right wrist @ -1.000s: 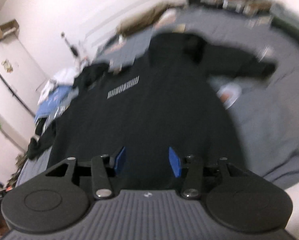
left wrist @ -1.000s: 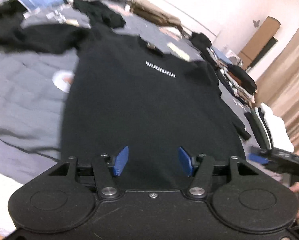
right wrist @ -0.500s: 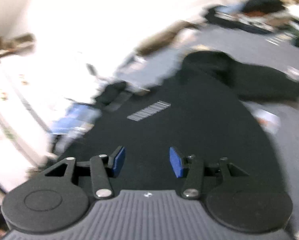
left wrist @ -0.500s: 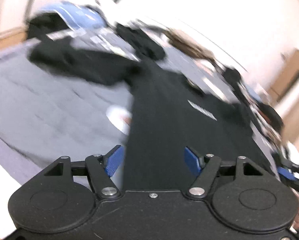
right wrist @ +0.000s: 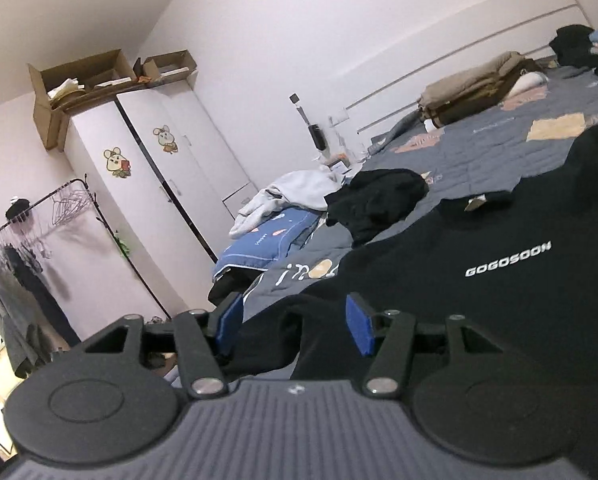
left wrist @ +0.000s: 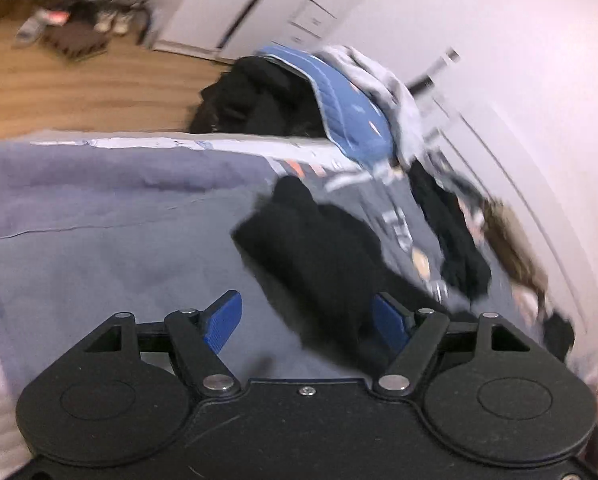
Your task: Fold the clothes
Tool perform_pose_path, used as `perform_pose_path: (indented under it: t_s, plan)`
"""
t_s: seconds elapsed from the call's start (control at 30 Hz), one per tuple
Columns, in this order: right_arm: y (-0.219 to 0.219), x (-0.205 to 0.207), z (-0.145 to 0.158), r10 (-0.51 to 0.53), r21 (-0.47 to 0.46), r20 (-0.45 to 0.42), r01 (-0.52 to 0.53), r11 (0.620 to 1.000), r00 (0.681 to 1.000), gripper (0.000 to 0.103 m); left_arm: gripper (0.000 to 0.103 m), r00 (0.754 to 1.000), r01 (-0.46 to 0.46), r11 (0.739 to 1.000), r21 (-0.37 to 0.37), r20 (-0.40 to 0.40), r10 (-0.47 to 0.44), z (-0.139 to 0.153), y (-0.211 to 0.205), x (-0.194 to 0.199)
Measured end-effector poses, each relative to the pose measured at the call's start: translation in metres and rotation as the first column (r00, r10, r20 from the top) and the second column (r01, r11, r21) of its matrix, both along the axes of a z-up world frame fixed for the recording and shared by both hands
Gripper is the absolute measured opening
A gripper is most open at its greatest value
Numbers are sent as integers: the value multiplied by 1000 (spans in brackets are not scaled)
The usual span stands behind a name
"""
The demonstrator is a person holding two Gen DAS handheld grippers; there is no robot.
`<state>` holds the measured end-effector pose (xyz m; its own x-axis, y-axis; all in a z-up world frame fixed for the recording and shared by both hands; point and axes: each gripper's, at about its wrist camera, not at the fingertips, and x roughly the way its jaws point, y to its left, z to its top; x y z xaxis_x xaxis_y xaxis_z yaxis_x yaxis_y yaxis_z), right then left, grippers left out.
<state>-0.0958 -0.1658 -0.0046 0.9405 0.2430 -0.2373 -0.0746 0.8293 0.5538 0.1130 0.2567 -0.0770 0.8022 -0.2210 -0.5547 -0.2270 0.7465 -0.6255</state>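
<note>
The black T-shirt [right wrist: 499, 280] lies on the grey quilt [right wrist: 499, 152] — its chest print reads "GOGOSOON". Left gripper [left wrist: 307, 323] and right gripper [right wrist: 295, 324] are both opening, gripping nothing — a sleeve [left wrist: 315, 248] lies ahead of the left.

Sweatshirt [right wrist: 499, 280] spread flat on the bed [right wrist: 499, 148], its sleeve [left wrist: 319, 248] stretching out across the bedcover toward the bed's edge. Crumpled garment [right wrist: 375, 200] lies on the bed beyond the sweatshirt's shoulder; heap of clothes [right wrist: 287, 196] just past it at the bed's corner. Folded pile [right wrist: 475, 84] sits at the far side against the wall; wardrobe [right wrist: 147, 184] stands off the bed, boxes [right wrist: 99, 76] on top.
</note>
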Motion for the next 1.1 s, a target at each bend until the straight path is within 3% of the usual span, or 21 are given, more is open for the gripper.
perform_pose_path:
  t_s: [0.27, 0.37, 0.5, 0.57, 0.6, 0.63, 0.73, 0.83, 0.9, 0.97, 1.0, 1.03, 1.1]
  plan:
    - [4, 0, -33, 24, 49, -54, -22, 999, 998, 56, 77, 996, -56, 998, -11, -75, 55, -30, 7, 56]
    - [6, 0, -36, 40, 49, -61, -37, 998, 997, 56, 77, 998, -39, 998, 44, -57, 41, -30, -4, 66]
    - [13, -1, -35, 71, 54, -58, -68, 996, 996, 57, 75, 999, -8, 998, 58, -35, 10, -33, -16, 75]
    - [17, -1, -33, 93, 52, -55, -90, 995, 994, 57, 54, 1000, 11, 997, 76, -17, -9, -36, -19, 77]
    - [19, -1, -32, 100, 47, -55, -98, 994, 993, 57, 24, 1000, 19, 995, 93, -13, -18, -36, -20, 77]
    - [21, -2, -31, 106, 44, -54, -104, 994, 993, 57, 9, 1000, 19, 994, 103, -3, -18, -35, -19, 75]
    - [24, -4, -30, 122, 58, -53, -119, 991, 991, 57, 5, 998, -24, 995, 98, 64, 18, -24, -7, 61]
    - [25, -6, -27, 133, 68, -46, -130, 989, 990, 57, 6, 988, -116, 991, 69, 114, 108, -3, 21, 35]
    - [24, -7, -25, 138, 81, -39, -135, 987, 990, 57, 15, 989, -145, 987, 75, 55, 141, 0, 36, 25]
    - [23, -6, -23, 140, 92, -38, -136, 986, 989, 58, 36, 990, -136, 974, 183, -21, 142, 3, 38, 17]
    - [23, -6, -23, 142, 94, -41, -138, 986, 989, 58, 55, 984, -160, 947, 279, -29, 175, 8, 34, 9]
    - [23, -6, -23, 143, 93, -44, -138, 986, 989, 58, 63, 979, -181, 915, 359, -21, 202, 13, 31, 2]
    - [23, -6, -23, 142, 94, -49, -137, 986, 989, 58, 64, 975, -210, 886, 414, 26, 219, 28, 26, -9]
